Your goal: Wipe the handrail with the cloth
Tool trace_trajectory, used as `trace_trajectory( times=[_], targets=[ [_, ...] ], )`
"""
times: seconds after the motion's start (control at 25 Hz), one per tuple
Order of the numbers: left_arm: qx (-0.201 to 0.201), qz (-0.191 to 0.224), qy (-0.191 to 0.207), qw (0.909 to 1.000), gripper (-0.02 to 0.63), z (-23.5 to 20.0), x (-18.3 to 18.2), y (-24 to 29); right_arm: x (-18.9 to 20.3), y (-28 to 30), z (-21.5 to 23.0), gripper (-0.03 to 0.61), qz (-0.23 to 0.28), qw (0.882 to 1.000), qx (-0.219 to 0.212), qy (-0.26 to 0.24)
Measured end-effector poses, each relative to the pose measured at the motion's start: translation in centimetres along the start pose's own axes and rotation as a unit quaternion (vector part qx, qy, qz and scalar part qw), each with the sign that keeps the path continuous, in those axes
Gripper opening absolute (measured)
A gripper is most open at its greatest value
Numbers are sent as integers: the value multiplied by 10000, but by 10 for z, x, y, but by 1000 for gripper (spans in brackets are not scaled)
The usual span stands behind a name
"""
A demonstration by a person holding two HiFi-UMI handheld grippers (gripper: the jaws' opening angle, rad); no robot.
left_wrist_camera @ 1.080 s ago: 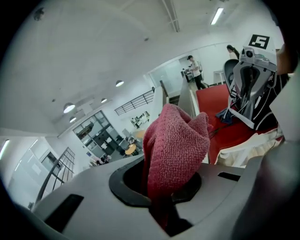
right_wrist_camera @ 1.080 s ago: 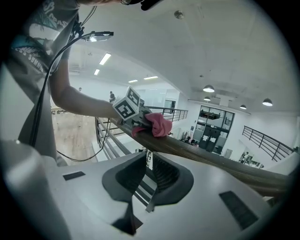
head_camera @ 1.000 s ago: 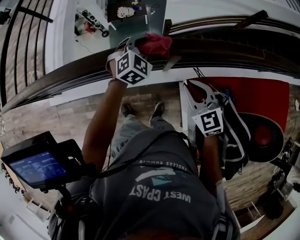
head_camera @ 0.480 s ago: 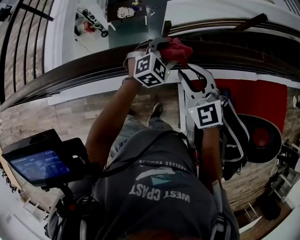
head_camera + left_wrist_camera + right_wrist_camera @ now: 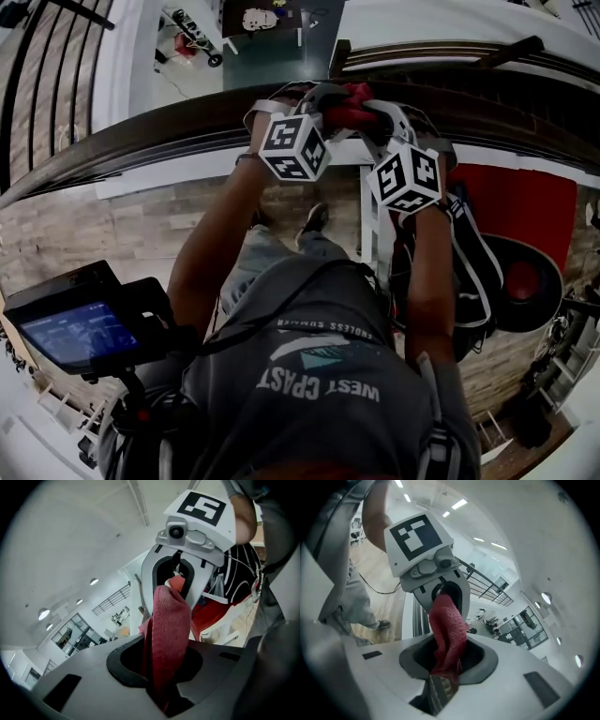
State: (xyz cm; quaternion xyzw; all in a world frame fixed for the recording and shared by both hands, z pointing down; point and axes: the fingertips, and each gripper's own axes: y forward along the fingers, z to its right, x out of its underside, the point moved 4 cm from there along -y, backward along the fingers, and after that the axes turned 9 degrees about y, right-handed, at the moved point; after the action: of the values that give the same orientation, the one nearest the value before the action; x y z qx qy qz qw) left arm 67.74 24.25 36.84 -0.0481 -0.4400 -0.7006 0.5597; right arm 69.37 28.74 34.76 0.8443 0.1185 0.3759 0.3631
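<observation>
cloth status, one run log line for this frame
cloth: red, held between both grippers | left gripper: shut on cloth | right gripper: shut on cloth | handrail: under cloth, contact unclear

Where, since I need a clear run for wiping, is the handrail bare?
The handrail is bare left of the left gripper, along its long curve, and looks bare right of the right gripper. It is crowded mid-rail, where both grippers clamp the cloth.
</observation>
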Motion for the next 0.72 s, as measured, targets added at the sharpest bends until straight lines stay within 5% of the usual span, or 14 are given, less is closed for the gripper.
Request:
trace_trajectory(
  times=[0.2,0.4,0.48,0.64,0.72],
  targets=[
    [116,219,-71,9997,74,21,-2,-31,15,-11,-10,78,552,9850,159,1627],
    [-600,439,-1280,9890,74,42,28,-97,79,-5,-34,78,789,9167,820,3830],
    [-906,708,-2312,9661,71,43,53,-138,90,10,-45,78,567,8978,886,4277],
    [-1414,1003,-4518,8751,38,58,124,-209,72,76,-64,78,206,9042,573,4228],
    [-1602,751,-4830,8576,33,73,147,-231,71,117,-70,78,64,9060,430,4210]
  ],
)
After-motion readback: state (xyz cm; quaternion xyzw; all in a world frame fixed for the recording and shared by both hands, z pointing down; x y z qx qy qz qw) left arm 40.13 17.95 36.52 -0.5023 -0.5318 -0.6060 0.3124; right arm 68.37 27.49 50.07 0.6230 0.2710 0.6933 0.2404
